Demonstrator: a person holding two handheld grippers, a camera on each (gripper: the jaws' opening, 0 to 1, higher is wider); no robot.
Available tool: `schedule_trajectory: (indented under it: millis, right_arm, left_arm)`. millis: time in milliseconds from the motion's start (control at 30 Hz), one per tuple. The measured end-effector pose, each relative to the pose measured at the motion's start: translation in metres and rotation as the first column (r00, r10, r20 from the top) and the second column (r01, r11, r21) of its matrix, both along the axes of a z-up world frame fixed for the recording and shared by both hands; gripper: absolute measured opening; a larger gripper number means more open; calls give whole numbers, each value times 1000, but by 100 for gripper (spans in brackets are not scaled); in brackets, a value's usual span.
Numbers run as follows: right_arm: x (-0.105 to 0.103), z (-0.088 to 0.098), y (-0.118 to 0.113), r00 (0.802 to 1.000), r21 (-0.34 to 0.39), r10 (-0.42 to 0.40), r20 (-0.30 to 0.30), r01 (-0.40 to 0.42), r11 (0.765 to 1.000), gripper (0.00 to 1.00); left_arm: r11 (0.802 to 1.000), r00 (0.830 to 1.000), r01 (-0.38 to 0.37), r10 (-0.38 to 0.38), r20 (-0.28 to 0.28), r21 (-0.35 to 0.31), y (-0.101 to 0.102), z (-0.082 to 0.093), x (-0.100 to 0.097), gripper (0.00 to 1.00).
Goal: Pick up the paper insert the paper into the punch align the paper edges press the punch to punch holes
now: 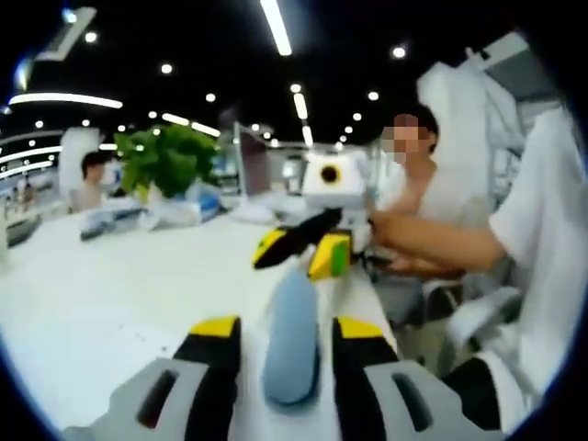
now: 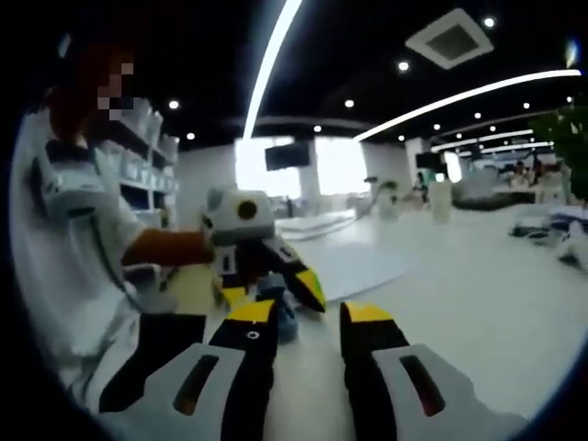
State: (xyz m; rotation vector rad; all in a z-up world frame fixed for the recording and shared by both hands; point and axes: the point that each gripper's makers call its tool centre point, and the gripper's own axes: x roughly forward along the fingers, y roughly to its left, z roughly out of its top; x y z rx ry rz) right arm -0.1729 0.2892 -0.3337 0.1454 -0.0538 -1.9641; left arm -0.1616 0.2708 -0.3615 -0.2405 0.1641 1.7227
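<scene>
Blue punch [image 1: 292, 335] betw left gripper [image 1: 281, 333] jaws — elongated; rounded.

The light blue, elongated, rounded-top hole punch [image 1: 291, 340] lies on the white tabletop [image 1: 101, 294], its long axis running away from the camera in the left gripper view. Its near end sits between the two black, yellow-tipped fingers [image 1: 218, 354]; contact cannot be determined. In the right gripper view, part of the punch [image 2: 280, 308] shows just beyond the near left finger. The flat white sheet of paper [image 2: 354, 266] lies on the tabletop past the punch, near it. Whether any edge is inserted cannot be determined.
</scene>
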Motion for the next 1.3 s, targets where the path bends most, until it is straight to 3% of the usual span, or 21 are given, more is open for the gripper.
schedule_trajectory:
  millis: [367,700,867,1000,1067,1133,1233,1300]
  right_arm:
    - [0,-1,0,1000,13,-13,-9,13,1000,30]
    - [-1,0,0,999,20,-28,-26,28,999,30]
    - [-5,-2,1,999,25,-50,-4,50,998,29]
    - [-8,10,3,992,-30,-123,39,124,992,25]
    - [-2,9,-1,989,1,-133,68,133,991,18]
    - [0,19,-6,982,-8,-187,2,187,982,16]
    - [13,29,-20,981,-11,-194,6,194,981,16]
    - [13,30,-20,970,23,-243,-1,243,970,15]
  left_arm:
    - [1000,1000,-2,2,-8,14,0,1,4,39]
    - [1000,1000,-19,19,-16,16,0,-1,0,32]
    - [1000,1000,-11,12,-24,24,1,0,2,27]
    - [1000,1000,-10,10,-21,27,1,0,1,27]
    - [1000,999,-9,10,-30,24,2,-1,1,26]
    - [1000,999,-9,10,-33,24,2,-1,1,26]
    - [1000,999,-9,10,-36,25,2,-1,1,26]
    - [1000,999,-9,9,-36,26,2,-1,0,26]
